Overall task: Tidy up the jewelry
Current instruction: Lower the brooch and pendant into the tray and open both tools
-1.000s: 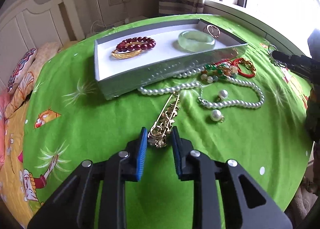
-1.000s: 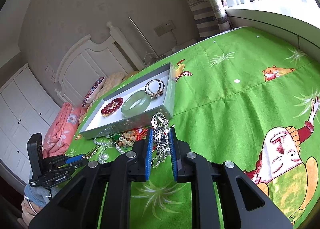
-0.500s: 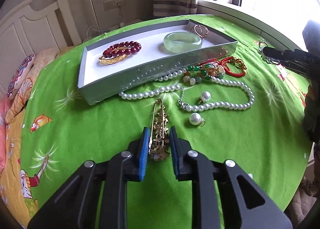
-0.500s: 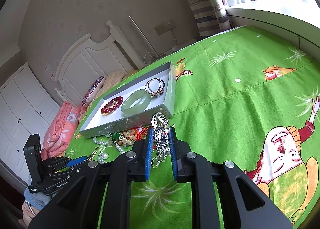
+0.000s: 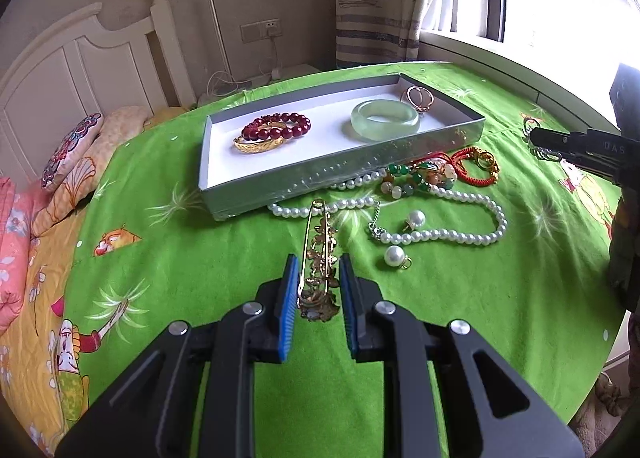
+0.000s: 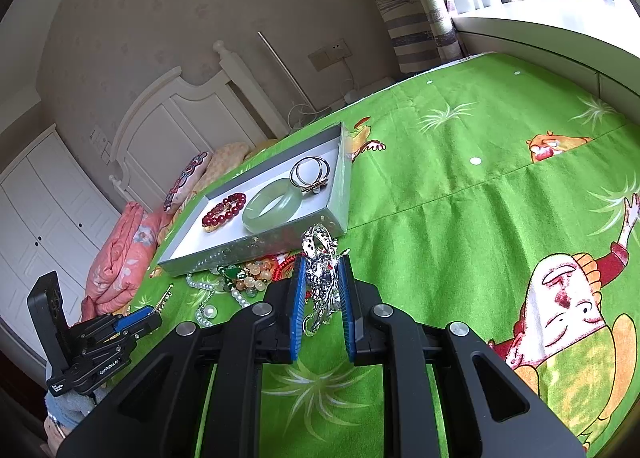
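Note:
My left gripper (image 5: 319,276) is shut on a long gold brooch pin (image 5: 318,258) on the green cloth. My right gripper (image 6: 322,282) is shut on a silver ornament (image 6: 320,274) and holds it just in front of the grey tray (image 6: 338,194). The tray (image 5: 224,194) holds a red bead bracelet (image 5: 276,127) with a gold bangle, a jade bangle (image 5: 385,120) and rings (image 5: 418,97). A pearl necklace (image 5: 440,232), two pearl earrings (image 5: 394,256), a coloured bead string (image 5: 416,176) and a red cord bracelet (image 5: 474,166) lie in front of the tray.
The green cartoon-print cloth (image 6: 460,198) covers a round table. A bed with pillows (image 5: 68,154) and a white headboard stands to the left. A window sill (image 5: 500,54) runs behind the table. The right gripper shows in the left wrist view (image 5: 534,142).
My left gripper has closed on the gold brooch pin and drawn back slightly, so the tray looks farther off. My right gripper keeps its hold on the silver ornament, nearly still.

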